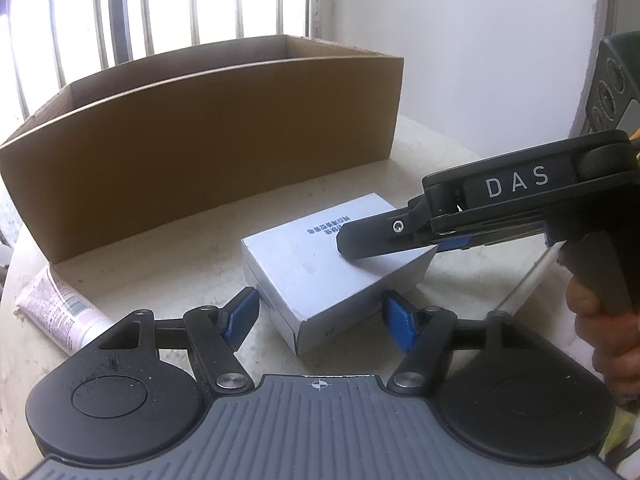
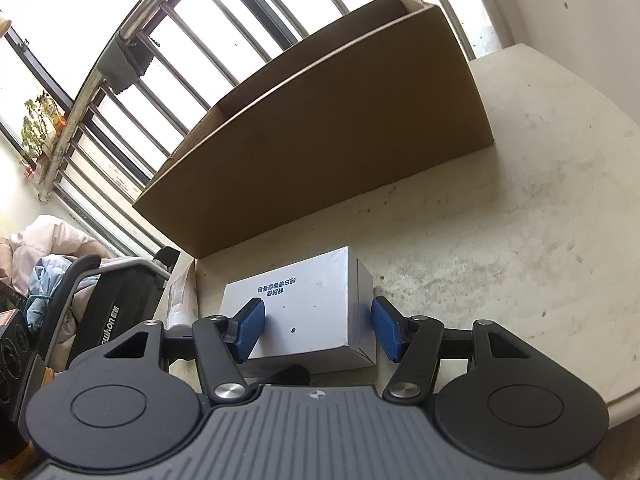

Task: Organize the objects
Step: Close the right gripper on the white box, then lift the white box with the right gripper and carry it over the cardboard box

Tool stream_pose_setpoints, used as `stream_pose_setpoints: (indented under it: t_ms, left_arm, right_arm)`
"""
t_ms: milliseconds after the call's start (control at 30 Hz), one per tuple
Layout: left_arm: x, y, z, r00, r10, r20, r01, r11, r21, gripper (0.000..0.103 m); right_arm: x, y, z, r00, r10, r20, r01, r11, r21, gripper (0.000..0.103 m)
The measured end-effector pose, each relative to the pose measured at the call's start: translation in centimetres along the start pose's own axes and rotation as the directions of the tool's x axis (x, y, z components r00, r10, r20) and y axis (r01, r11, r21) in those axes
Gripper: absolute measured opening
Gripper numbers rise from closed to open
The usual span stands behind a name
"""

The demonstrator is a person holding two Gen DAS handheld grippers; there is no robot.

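Box [image 1: 320, 268]: small, white, printed top; lies on the table [image 1: 168, 236] near the carton's front wall.
Carton [image 1: 208, 140]: large, open-topped, far side of the table by the window bars [image 1: 132, 8].
Left gripper [image 1: 318, 320]: jaws wide apart, either side of the box's near corner, holding nothing.
Right gripper [image 2: 318, 330]: spread wide, blue pads [image 2: 250, 330] straddling the box; contact cannot be told.
Tube [image 1: 60, 312]: lies at left, near the carton's corner.

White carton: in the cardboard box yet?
Out. The white carton lies flat on the table before the cardboard box, between the right gripper pads.
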State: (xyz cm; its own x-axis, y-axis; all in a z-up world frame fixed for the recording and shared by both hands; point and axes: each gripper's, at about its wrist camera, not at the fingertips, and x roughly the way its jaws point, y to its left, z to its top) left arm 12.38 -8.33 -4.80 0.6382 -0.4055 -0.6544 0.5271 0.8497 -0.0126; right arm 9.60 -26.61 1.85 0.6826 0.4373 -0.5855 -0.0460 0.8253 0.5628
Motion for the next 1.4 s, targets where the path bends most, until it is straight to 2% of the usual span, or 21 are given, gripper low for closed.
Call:
stream_pose_setpoints:
  t_ms: [767,1167,1400]
  left_arm:
    - [-1.2,0.3,0.6,0.999,-0.001,0.043,0.002,1.0,-0.024,0.068]
    - [-2.9,1.2,1.4,0.994,0.036,0.103,-0.031,0.999,-0.045,0.068]
    - [-4.9,2.8,3.0,0.982,0.074,0.171,-0.064,0.996,-0.062,0.068]
  right_arm:
    - [-0.4,0.9,1.0,1.0,-0.002,0.011,0.002,1.0,-0.016,0.063]
    - [-0.6,3.2,2.1,0.999,0.024,0.04,-0.021,0.998,-0.061,0.063]
    - [-0.6,6.2,3.9,0.996,0.055,0.073,-0.045,0.99,-0.136,0.063]
